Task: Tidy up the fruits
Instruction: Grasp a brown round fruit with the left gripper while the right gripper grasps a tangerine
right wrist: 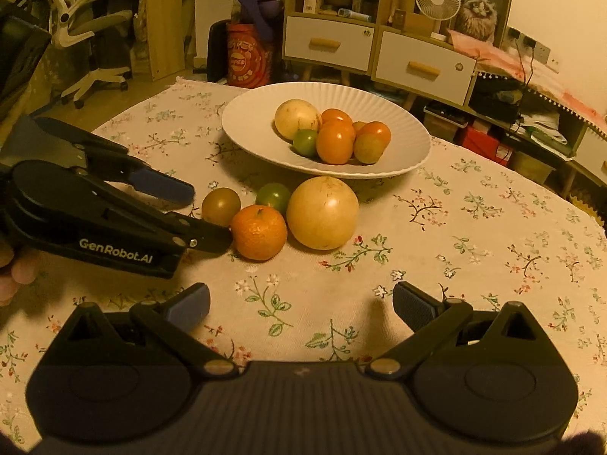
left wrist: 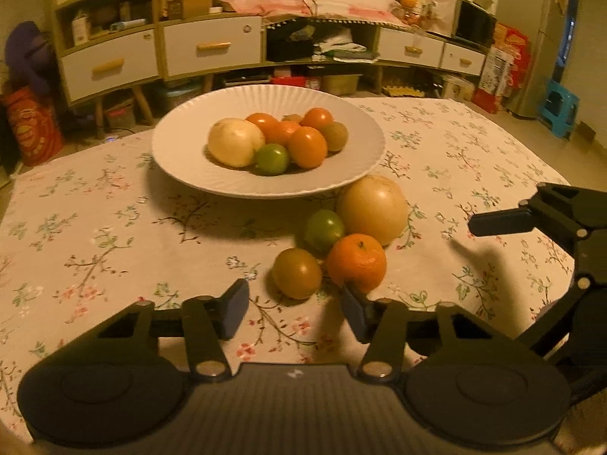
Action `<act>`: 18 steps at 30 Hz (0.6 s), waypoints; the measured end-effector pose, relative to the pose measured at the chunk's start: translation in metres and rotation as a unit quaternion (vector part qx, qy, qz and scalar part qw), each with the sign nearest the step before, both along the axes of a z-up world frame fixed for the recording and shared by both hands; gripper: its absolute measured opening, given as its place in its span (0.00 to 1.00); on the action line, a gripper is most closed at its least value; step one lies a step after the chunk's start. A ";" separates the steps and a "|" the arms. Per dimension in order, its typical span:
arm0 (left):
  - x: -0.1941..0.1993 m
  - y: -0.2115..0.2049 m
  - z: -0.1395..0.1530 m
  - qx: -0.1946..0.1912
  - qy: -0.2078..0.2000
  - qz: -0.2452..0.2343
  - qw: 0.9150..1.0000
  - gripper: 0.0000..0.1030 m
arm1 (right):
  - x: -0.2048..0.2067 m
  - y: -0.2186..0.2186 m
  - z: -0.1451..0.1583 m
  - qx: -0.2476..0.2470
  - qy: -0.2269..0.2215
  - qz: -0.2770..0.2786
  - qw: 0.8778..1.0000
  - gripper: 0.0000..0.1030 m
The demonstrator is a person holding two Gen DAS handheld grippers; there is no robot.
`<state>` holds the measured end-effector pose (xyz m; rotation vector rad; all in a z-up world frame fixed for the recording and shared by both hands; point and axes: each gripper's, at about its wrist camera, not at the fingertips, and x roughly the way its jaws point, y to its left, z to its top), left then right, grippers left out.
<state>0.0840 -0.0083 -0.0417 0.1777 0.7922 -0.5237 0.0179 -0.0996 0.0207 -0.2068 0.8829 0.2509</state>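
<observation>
Four loose fruits (left wrist: 341,242) sit mid-frame on the desk (left wrist: 114,235) below the plate (left wrist: 182,151), which carries seven. Left tool (left wrist: 296,309) part-open, empty; right tool (right wrist: 301,303) wide open, empty.

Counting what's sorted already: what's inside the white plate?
In the white plate: a pale round fruit, a green one, several orange ones. Those behind are partly hidden.
</observation>
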 end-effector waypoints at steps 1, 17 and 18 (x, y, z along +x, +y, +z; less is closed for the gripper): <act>0.001 -0.001 -0.001 0.001 0.002 -0.003 1.000 0.51 | 0.000 0.000 -0.001 0.000 0.001 0.001 1.000 0.99; 0.014 -0.004 -0.002 -0.005 -0.001 0.008 1.000 0.32 | 0.003 0.006 -0.006 0.003 0.000 0.009 1.000 0.88; 0.014 -0.003 -0.001 -0.005 0.003 0.011 1.000 0.32 | 0.004 0.007 -0.006 0.005 0.001 0.007 1.000 0.85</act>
